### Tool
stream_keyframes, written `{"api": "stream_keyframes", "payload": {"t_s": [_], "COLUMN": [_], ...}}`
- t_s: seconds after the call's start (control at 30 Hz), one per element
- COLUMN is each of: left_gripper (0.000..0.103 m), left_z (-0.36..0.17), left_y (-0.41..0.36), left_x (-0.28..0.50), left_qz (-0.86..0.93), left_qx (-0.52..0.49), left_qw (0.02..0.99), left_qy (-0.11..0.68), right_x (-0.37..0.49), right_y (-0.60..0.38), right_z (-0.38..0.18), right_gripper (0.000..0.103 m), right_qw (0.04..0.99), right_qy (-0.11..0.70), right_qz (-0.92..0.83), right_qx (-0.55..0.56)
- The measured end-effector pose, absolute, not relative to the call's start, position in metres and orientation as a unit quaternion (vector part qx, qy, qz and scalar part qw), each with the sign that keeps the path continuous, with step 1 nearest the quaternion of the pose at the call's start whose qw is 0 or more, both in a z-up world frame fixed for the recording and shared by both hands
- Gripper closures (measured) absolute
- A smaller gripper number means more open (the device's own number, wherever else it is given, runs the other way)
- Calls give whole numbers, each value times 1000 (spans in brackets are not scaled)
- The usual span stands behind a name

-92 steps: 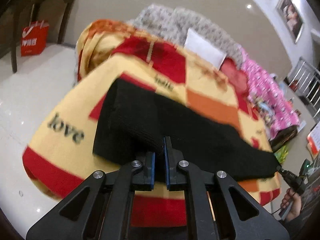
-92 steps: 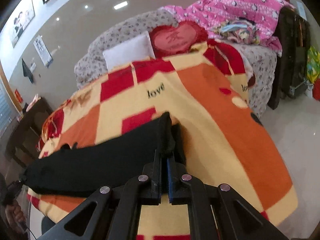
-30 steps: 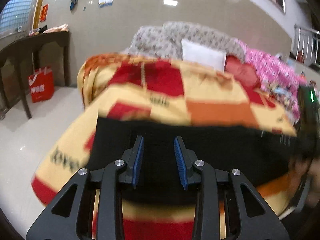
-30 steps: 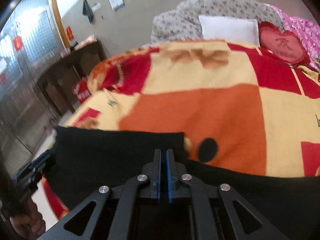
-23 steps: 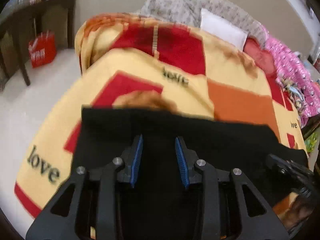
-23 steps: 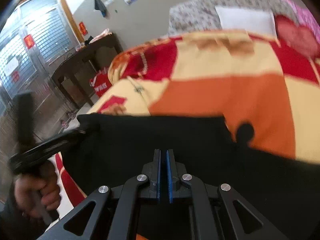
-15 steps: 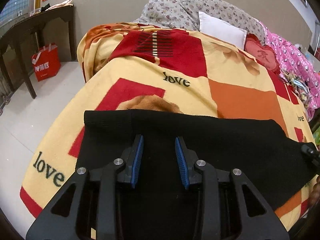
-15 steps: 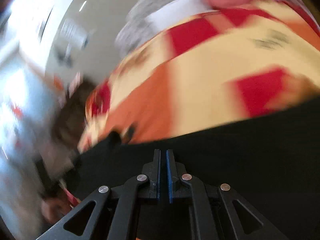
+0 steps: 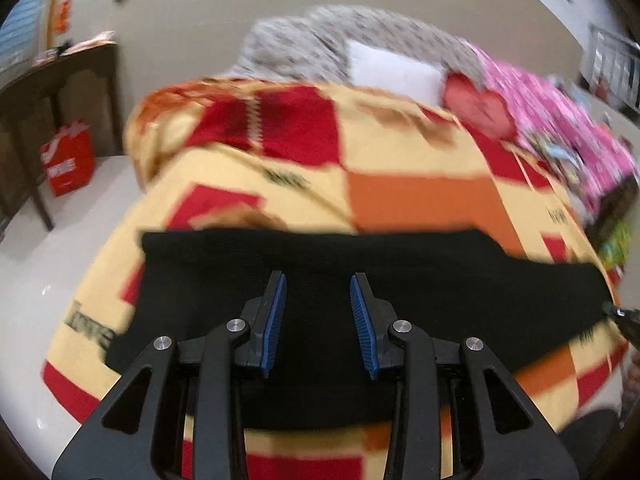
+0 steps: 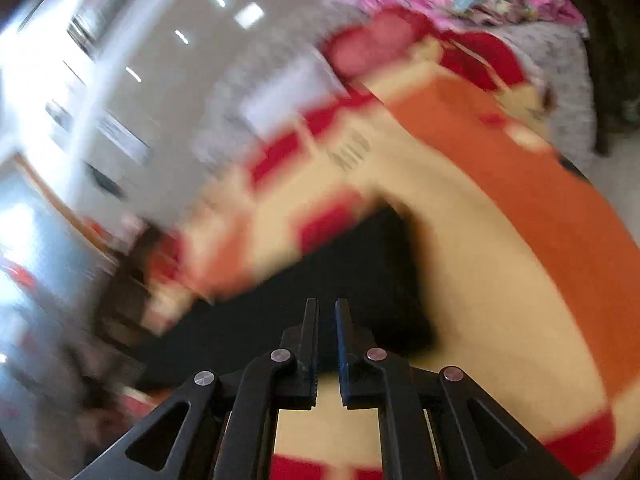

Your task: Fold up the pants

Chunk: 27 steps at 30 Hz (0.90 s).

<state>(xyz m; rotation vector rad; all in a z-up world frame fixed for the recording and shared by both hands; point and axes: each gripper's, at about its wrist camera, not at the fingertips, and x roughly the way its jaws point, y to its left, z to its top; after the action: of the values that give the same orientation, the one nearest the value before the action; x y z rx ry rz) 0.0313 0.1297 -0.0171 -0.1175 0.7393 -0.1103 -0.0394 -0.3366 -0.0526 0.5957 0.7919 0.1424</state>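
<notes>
Black pants (image 9: 400, 264) lie flat in a long band across the yellow, red and orange blanket (image 9: 420, 200). My left gripper (image 9: 318, 276) hovers over their middle, open, with only the cloth below showing in the gap between the blue pads (image 9: 274, 320). The right wrist view is blurred. There my right gripper (image 10: 327, 302) is shut over the near right end of the pants (image 10: 360, 272). I cannot tell whether any cloth is pinched. Its tip (image 9: 620, 314) shows at the right edge of the left wrist view, by the pants' right corner.
The blanket covers a bed with a white pillow (image 9: 392, 72), a red heart cushion (image 9: 476, 108) and pink bedding (image 9: 560, 120) at the far end. Left of the bed are pale floor, a red bag (image 9: 68, 160) and a dark wooden table (image 9: 60, 76).
Three seconds ago both grippers held the folded pants; now the left is open and the pants lie flat. The right gripper, still shut, swept along the pants to their right end while rolling.
</notes>
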Motion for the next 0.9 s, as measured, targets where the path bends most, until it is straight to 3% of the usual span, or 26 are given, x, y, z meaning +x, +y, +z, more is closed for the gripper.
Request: {"api": "stream_keyframes", "payload": {"t_s": [0.1,0.23,0.27,0.37,0.53,0.57,0.63,0.9], "left_gripper": [69,67,67,66,66,62,41,40], "left_z": [-40,-44,-44,-42,-23,-18,-15,-34], "left_y": [122,125,125,123,117,114,105,73], "left_x": [32,36,37,38,20,14,6,-2], "left_qz": [-61,-69,-69,-67,-87,-103,-115,-99], "left_qx": [-37,-45,-46,-42,-100,-127,-153,-122], "left_qw": [927,928,927,924,910,908,909,923], "left_qy": [368,364,365,373,393,386,371,352], "right_x": [-47,-55,-48,-30,-51,-58,-71,-80], "right_y": [-341,-320,-313,-308,-337,-344,-357,-375], "right_z": [-51,-19,-22,-36,-27,-28,-35,-51], "right_gripper": [98,93,86,83,81,78,73,67], "right_qw": [881,924,926,917,903,899,887,838], "right_qy": [365,328,334,377,373,371,367,355], "right_qz": [63,44,47,3,-12,-18,-27,-6], "right_qx": [293,193,170,129,213,232,278,414]}}
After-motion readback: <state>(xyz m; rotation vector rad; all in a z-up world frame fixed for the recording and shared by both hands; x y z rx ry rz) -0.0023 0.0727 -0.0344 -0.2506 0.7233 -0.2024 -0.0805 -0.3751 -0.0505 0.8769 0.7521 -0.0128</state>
